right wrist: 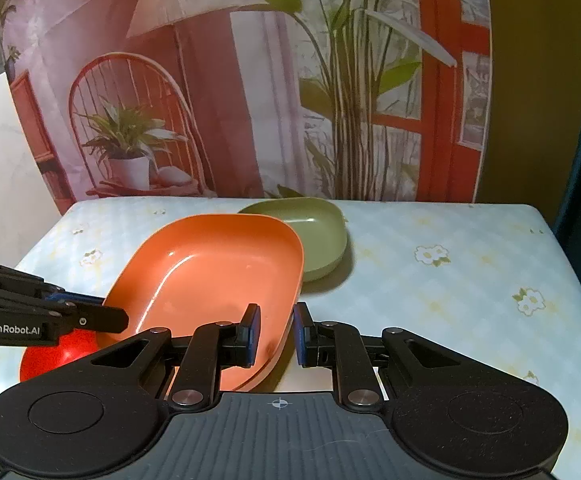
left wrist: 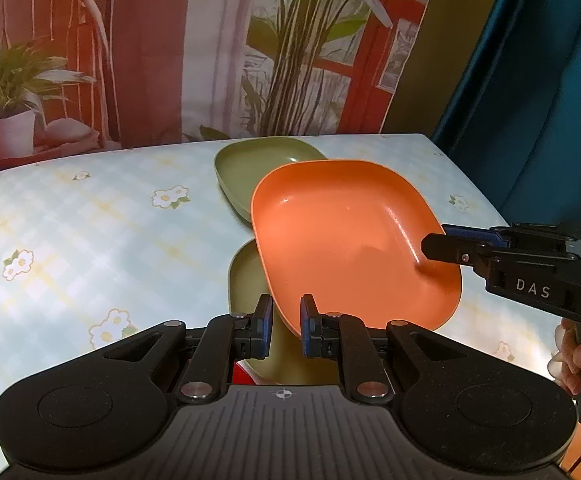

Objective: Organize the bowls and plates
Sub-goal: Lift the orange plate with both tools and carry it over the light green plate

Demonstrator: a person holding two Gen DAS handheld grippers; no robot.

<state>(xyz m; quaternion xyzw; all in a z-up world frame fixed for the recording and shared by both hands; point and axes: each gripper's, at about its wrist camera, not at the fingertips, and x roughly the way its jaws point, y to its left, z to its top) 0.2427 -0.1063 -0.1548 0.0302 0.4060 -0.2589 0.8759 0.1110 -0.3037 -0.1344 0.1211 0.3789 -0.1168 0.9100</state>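
Observation:
An orange plate (left wrist: 346,236) is held tilted above the table; it also shows in the right wrist view (right wrist: 214,272). My right gripper (right wrist: 275,334) straddles its near rim, one finger inside and one outside, with a small gap to the rim. In the left wrist view the right gripper (left wrist: 436,246) reaches the plate's right rim. My left gripper (left wrist: 285,330) is open around the plate's near edge, above an olive bowl (left wrist: 250,280). A second olive bowl (left wrist: 250,168) lies behind; it also shows in the right wrist view (right wrist: 314,232). A red bowl (right wrist: 56,354) sits under the left gripper (right wrist: 124,322).
The table (left wrist: 90,240) has a pale checked cloth with flowers; its right edge (right wrist: 570,280) drops off near a dark blue curtain (left wrist: 550,100). A printed backdrop stands behind the table.

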